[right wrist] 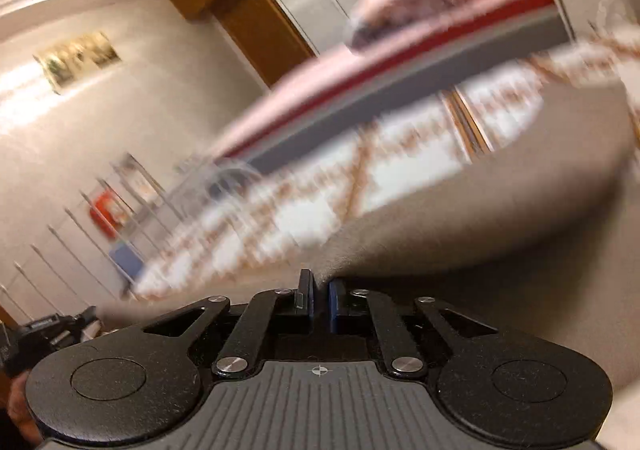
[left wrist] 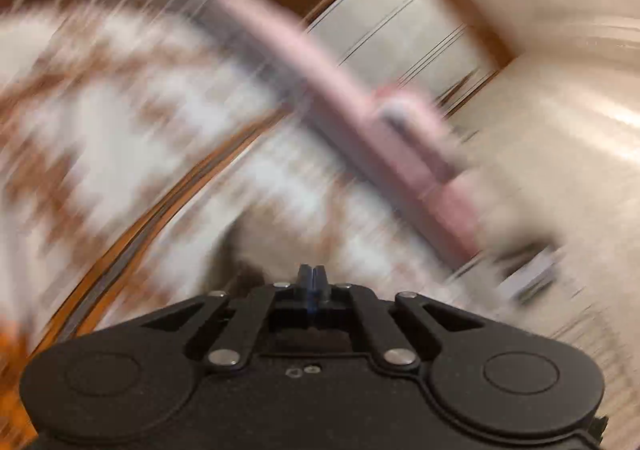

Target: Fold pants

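Both views are tilted and heavily motion-blurred. In the right wrist view my right gripper [right wrist: 319,290] is shut on a pinch of the beige pants [right wrist: 500,217], whose cloth fans out to the right above a white and brown patterned surface [right wrist: 400,169]. In the left wrist view my left gripper [left wrist: 313,278] has its jaws pressed together; pale cloth [left wrist: 256,250] lies just in front of the tips, and I cannot tell if any is pinched. The patterned surface also shows in this view [left wrist: 120,121].
A pink and grey bed or sofa edge [right wrist: 400,89] crosses behind the surface; it also shows in the left wrist view [left wrist: 360,109]. A wooden door frame [right wrist: 256,25], cream walls, a picture [right wrist: 76,57] and a shelf with red and blue items [right wrist: 108,213] stand behind.
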Demonstrator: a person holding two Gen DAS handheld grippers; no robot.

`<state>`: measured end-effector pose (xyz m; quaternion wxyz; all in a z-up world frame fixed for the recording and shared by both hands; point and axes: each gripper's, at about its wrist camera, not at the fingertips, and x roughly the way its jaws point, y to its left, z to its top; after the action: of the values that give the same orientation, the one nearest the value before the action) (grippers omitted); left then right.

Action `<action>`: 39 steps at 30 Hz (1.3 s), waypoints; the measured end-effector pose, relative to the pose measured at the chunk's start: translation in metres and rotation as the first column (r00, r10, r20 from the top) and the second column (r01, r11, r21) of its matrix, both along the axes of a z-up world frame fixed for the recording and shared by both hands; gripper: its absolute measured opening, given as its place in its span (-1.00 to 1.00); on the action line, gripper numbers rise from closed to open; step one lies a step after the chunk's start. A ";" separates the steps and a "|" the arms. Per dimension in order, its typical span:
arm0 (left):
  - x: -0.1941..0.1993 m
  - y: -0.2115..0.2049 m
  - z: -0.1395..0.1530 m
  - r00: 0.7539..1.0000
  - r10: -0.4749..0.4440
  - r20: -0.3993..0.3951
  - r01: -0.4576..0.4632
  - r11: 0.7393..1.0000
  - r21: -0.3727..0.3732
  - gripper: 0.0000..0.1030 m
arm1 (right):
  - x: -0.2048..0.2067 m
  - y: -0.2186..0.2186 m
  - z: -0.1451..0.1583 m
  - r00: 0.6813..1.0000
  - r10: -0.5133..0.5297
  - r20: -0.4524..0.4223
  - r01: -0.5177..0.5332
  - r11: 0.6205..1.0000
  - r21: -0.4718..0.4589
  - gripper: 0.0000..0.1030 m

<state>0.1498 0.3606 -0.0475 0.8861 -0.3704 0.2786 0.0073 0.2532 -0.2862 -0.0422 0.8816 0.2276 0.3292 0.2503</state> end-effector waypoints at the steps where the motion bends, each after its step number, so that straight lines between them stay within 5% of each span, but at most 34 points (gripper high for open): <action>1: -0.006 -0.001 -0.013 0.998 0.008 -0.055 -0.007 1.000 0.007 -1.00 | -0.002 0.001 -0.023 0.998 0.007 -0.068 -0.011 0.998 -0.056 -0.85; 3: -0.025 -0.001 -0.023 0.999 0.040 -0.034 -0.041 0.999 -0.030 -1.00 | -0.001 0.000 -0.052 0.979 0.015 -0.204 -0.035 0.995 -0.091 -0.85; 4: -0.032 -0.001 -0.024 0.998 0.063 -0.016 -0.064 0.997 -0.049 -1.00 | -0.007 -0.009 -0.056 0.981 -0.001 -0.193 -0.009 0.999 -0.050 -0.79; 5: -0.037 -0.002 -0.023 0.997 0.076 0.004 -0.076 0.995 -0.064 -0.77 | -0.011 -0.015 -0.054 0.985 -0.025 -0.171 0.017 0.999 -0.042 -0.49; 6: -0.041 -0.004 -0.021 0.996 0.088 0.010 -0.088 0.994 -0.064 -0.74 | -0.014 -0.019 -0.051 0.987 -0.045 -0.155 0.036 0.998 -0.058 -0.35; 9: -0.044 -0.010 -0.020 0.995 0.097 0.004 -0.096 0.992 -0.080 -0.72 | -0.015 -0.024 -0.042 0.991 -0.048 -0.127 0.043 0.998 -0.047 -0.24; 13: -0.036 -0.016 -0.021 0.996 0.084 -0.043 -0.087 0.992 -0.093 -0.71 | -0.015 -0.029 -0.041 0.991 -0.042 -0.128 0.035 0.998 -0.057 -0.24; 17: -0.039 -0.016 -0.024 0.992 0.108 -0.069 -0.115 0.986 -0.120 -0.46 | -0.012 -0.024 -0.042 0.984 -0.047 -0.171 0.035 0.997 -0.072 -0.24; 25: -0.046 -0.019 -0.021 0.992 0.108 -0.066 -0.115 0.986 -0.123 -0.45 | 0.001 -0.010 -0.029 0.977 -0.060 -0.206 0.046 0.996 -0.074 -0.24; 29: -0.044 -0.019 -0.024 0.997 0.052 -0.058 -0.062 0.981 -0.186 -0.45 | 0.004 0.008 -0.018 0.976 -0.072 -0.203 0.062 0.997 -0.052 -0.24; 36: -0.020 -0.021 -0.033 0.993 0.091 -0.075 -0.105 0.970 -0.220 -0.59 | 0.019 0.030 -0.032 0.958 -0.077 -0.276 0.042 0.991 -0.130 -0.24; 39: -0.017 -0.026 -0.021 0.995 0.096 -0.030 -0.099 0.982 -0.160 -0.69 | 0.020 0.028 -0.037 0.959 -0.089 -0.268 0.057 0.991 -0.124 -0.66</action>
<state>0.1332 0.3351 -0.0684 0.8486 -0.4538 0.2699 0.0324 0.2730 -0.2579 -0.0792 0.8480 0.2209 0.4528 0.1643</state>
